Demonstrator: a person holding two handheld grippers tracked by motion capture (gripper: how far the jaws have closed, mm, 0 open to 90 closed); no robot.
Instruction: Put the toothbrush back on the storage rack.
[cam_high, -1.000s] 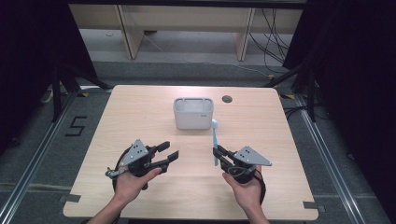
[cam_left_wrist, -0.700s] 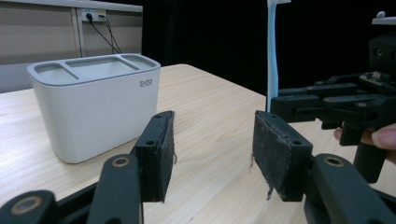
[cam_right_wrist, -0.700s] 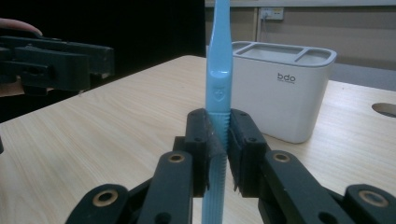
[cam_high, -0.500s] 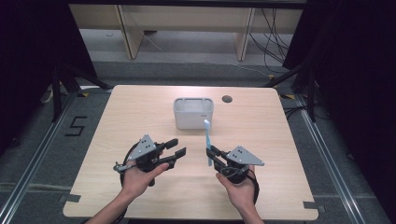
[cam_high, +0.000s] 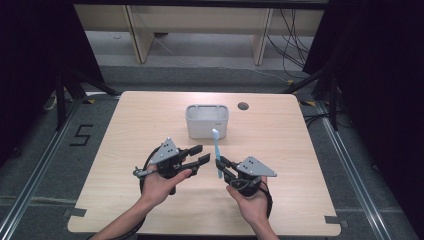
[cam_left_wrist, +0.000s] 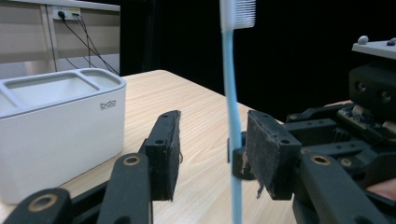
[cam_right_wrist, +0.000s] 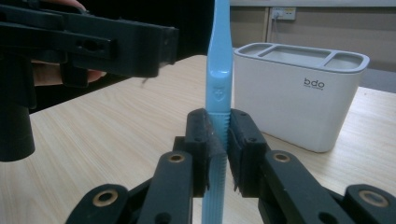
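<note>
Toothbrush (cam_high: 216, 152) in pale blue stands upright above the table (cam_high: 125, 125), pinched at its lower handle by the right claw (cam_high: 220, 164), whose two black pads press on the handle from both sides in the right gripper view (cam_right_wrist: 219, 93). Its white bristle head is at the top, seen in the left gripper view (cam_left_wrist: 232, 93) against the dark background. The left claw (cam_high: 200, 154) is held just to the left of the toothbrush in the high view, its jaws spread and pointing toward the handle; they have just been closing, and in the left gripper view the handle stands between the two pads, nearer the right-hand one, with neither pad seen pressing on it. A white holder (cam_high: 207, 120) with open compartments on top sits on the table beyond the two claws, apart from the toothbrush; the right gripper view shows small lettering on its front wall (cam_right_wrist: 299, 102). Each claw rests in a hand that comes in from the near edge of the table, the left hand (cam_high: 160, 182) and the right hand (cam_high: 251, 200). A small round hole (cam_high: 243, 106) lies in the tabletop to the right of the holder.
</note>
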